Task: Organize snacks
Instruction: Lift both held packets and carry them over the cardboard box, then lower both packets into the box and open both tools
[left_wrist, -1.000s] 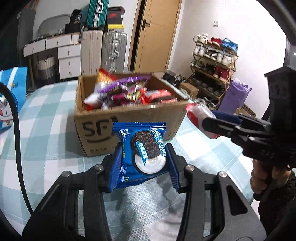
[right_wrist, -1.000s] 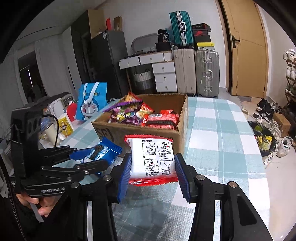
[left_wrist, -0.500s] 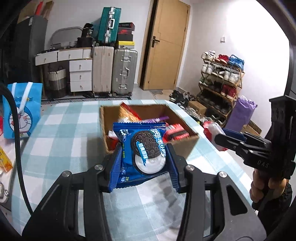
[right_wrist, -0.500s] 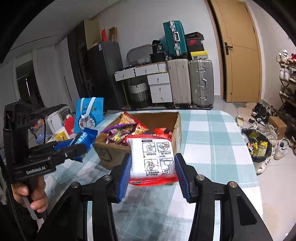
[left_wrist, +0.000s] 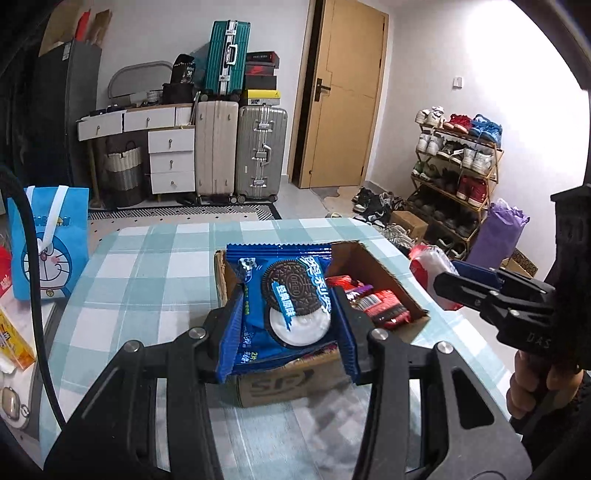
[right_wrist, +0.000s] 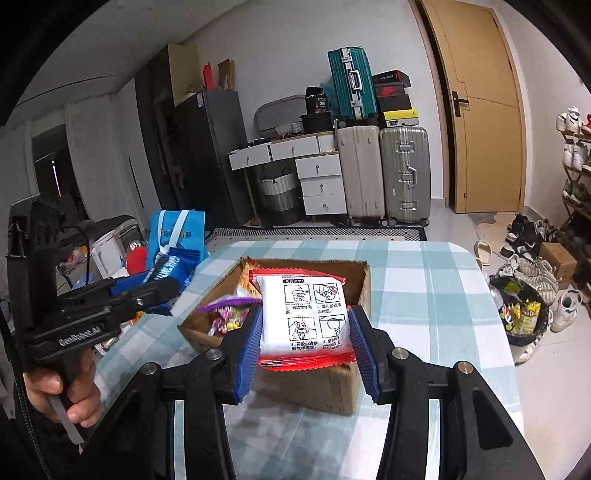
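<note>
My left gripper (left_wrist: 286, 325) is shut on a blue Oreo cookie packet (left_wrist: 284, 302), held upright above the near edge of the cardboard box (left_wrist: 295, 380). In the right wrist view my right gripper (right_wrist: 304, 343) is shut on a white and red snack packet (right_wrist: 304, 317), also raised over that box (right_wrist: 325, 391). The box holds several red and purple snack packs (left_wrist: 376, 301). Each gripper shows in the other's view: the right one (left_wrist: 443, 284) at the right, the left one (right_wrist: 162, 280) at the left.
The box stands on a table with a teal checked cloth (left_wrist: 147, 280). A blue cartoon gift bag (left_wrist: 48, 240) stands at the table's left edge. Suitcases (left_wrist: 258, 151), drawers and a door are behind; a shoe rack (left_wrist: 454, 166) and a bin (right_wrist: 524, 317) are to the right.
Both grippers have risen with their packets, so the box now looks lower and smaller. The views now look down into the box from higher up.
</note>
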